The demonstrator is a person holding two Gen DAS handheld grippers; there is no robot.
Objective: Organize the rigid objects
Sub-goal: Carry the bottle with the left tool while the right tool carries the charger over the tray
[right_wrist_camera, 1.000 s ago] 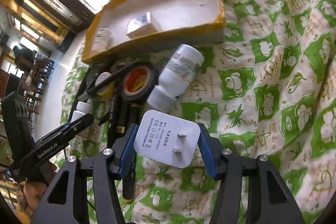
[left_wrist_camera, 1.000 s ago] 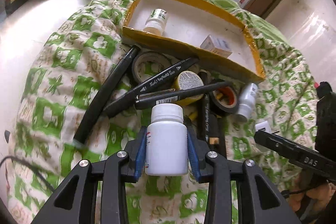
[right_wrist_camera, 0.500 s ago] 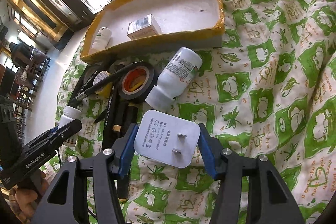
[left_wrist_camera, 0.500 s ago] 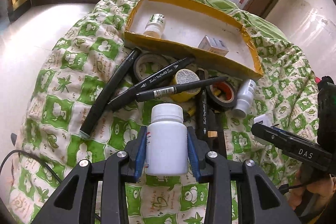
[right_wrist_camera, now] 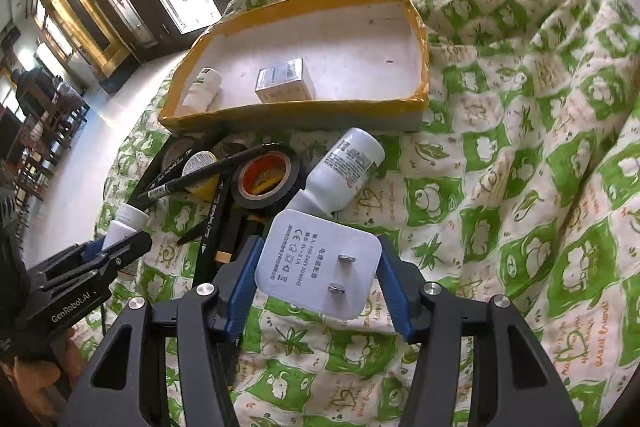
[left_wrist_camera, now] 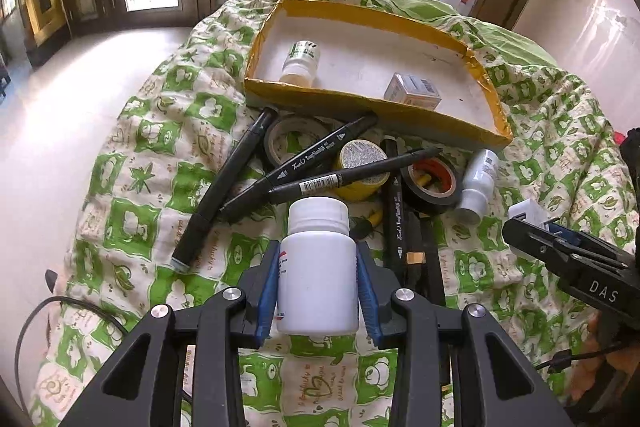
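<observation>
Whereas a second earlier both views sat closer over the clutter, each camera now took in more of the room beyond the yellow-rimmed tray (left_wrist_camera: 376,103), and both grips were unchanged. Both grippers pointed steeply down over the green patterned cloth (right_wrist_camera: 520,187). The left gripper (left_wrist_camera: 318,277) pinched a white bottle (left_wrist_camera: 318,267) by its sides between blue pads, cap pointing away. The right gripper (right_wrist_camera: 318,277) clamped a white plug adapter (right_wrist_camera: 318,263), prongs facing the camera. Markers (left_wrist_camera: 316,157) and tape rolls (left_wrist_camera: 432,179) lay before the tray, which held a small bottle (left_wrist_camera: 300,63) and a small box (left_wrist_camera: 412,91).
</observation>
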